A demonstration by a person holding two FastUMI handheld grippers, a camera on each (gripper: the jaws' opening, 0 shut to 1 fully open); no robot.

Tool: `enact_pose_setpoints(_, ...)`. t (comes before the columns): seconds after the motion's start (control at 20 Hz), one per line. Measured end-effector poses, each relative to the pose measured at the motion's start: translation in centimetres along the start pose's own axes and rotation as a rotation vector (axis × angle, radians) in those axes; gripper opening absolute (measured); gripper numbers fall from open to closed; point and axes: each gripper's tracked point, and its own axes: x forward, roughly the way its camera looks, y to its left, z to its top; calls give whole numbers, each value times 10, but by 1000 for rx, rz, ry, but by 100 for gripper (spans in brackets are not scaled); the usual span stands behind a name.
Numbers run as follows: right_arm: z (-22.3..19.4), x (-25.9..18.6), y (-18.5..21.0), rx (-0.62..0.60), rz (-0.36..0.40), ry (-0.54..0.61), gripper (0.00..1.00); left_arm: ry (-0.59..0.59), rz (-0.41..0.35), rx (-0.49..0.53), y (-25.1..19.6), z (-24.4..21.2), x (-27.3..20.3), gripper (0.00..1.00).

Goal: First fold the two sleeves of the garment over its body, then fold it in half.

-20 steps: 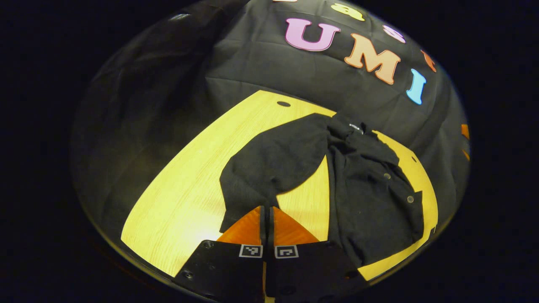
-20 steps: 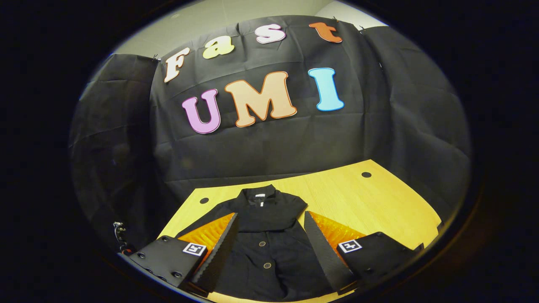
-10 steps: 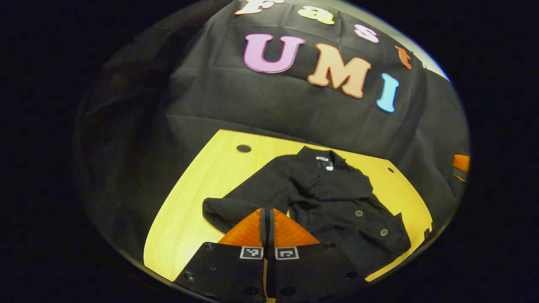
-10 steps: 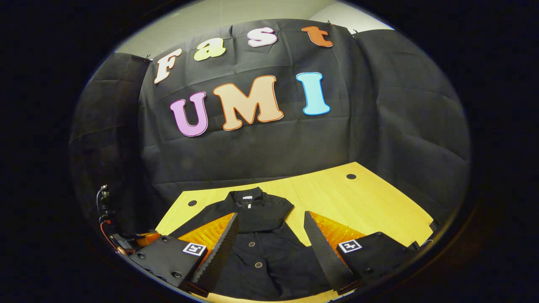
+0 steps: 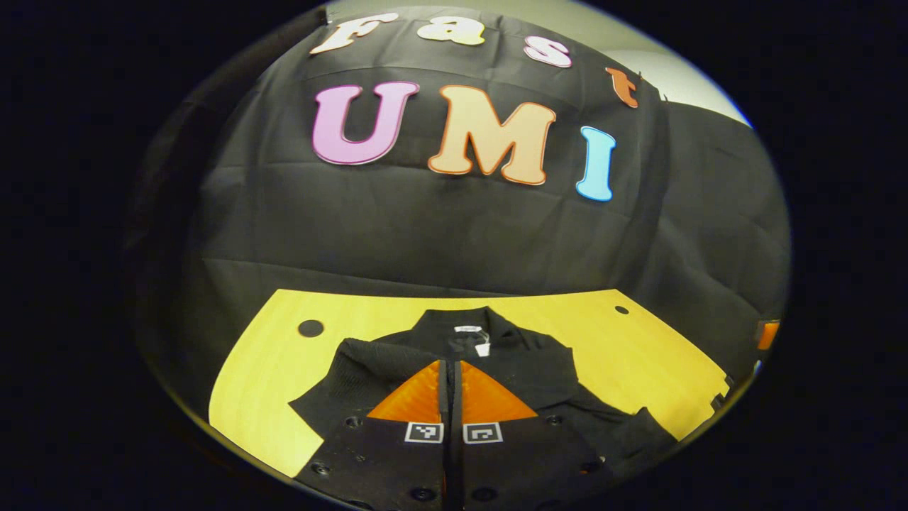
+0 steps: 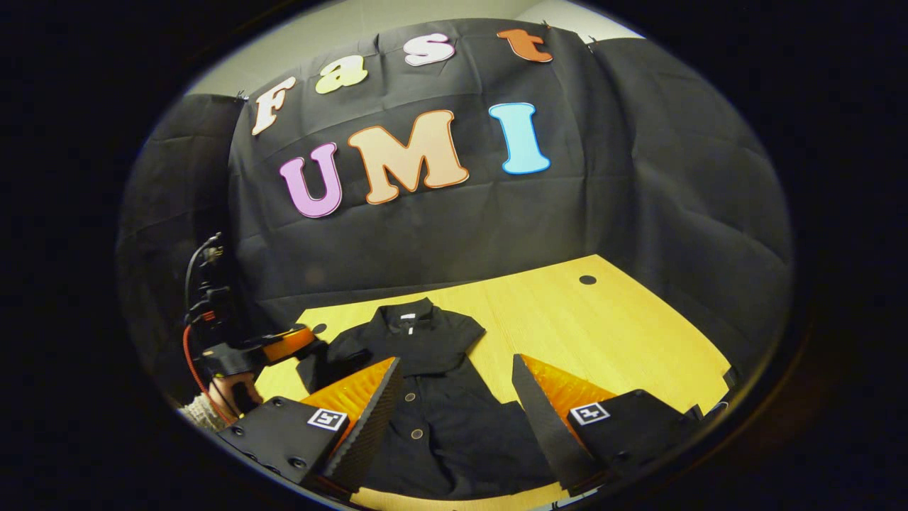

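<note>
A black buttoned garment (image 6: 433, 411) lies on the yellow wooden table (image 6: 610, 333), collar at the far end. My left gripper (image 5: 450, 363) is shut on the garment's left sleeve (image 5: 340, 372), holding it above the body (image 5: 539, 369) just before the collar (image 5: 468, 328). In the right gripper view the left gripper (image 6: 306, 338) hangs at the garment's left shoulder, sleeve cloth (image 6: 323, 362) drooping from its tip. My right gripper (image 6: 455, 360) stands open over the buttoned front, nothing between its fingers. The other sleeve lies folded on the lower body (image 5: 638, 426).
The table (image 5: 262, 369) has round holes at its far corners (image 5: 310, 328) (image 6: 587, 279). A hand (image 6: 234, 392) holds the left gripper, with cables rising above it. Black cloth walls close the back and sides. Bare tabletop lies right of the garment.
The left gripper has swung the sleeve from out on the table in toward the garment's body and now faces the collar. The right gripper has stayed open and nearly still.
</note>
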Motion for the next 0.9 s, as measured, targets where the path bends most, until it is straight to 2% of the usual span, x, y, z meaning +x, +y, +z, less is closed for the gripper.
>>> enact_pose_setpoints(0.15, 3, 7, -25, 0, 31, 27, 98, -11, -3, -30, -40, 11, 36, 0)
enact_pose_setpoints(0.2, 5, 9, -34, 10, 39, 35, 93, -12, -3, -33, -52, 13, 48, 0)
enact_pose_setpoints(0.25, 7, 10, -42, 26, 52, 44, 98, -11, -3, -33, -64, 14, 58, 0)
enact_pose_setpoints(0.35, 15, 14, -59, 53, 63, 41, 100, -7, -16, -31, -91, 12, 79, 0)
enact_pose_setpoints(0.5, 21, 19, -86, 59, 56, 38, 98, 41, -40, -25, -130, -4, 104, 0)
enact_pose_setpoints(0.65, 24, 19, -104, 77, 59, 36, 98, 79, -54, -28, -157, -19, 124, 0)
enact_pose_setpoints(0.9, 13, 24, -120, 79, 73, 70, 98, 134, -40, 11, -180, -43, 153, 0)
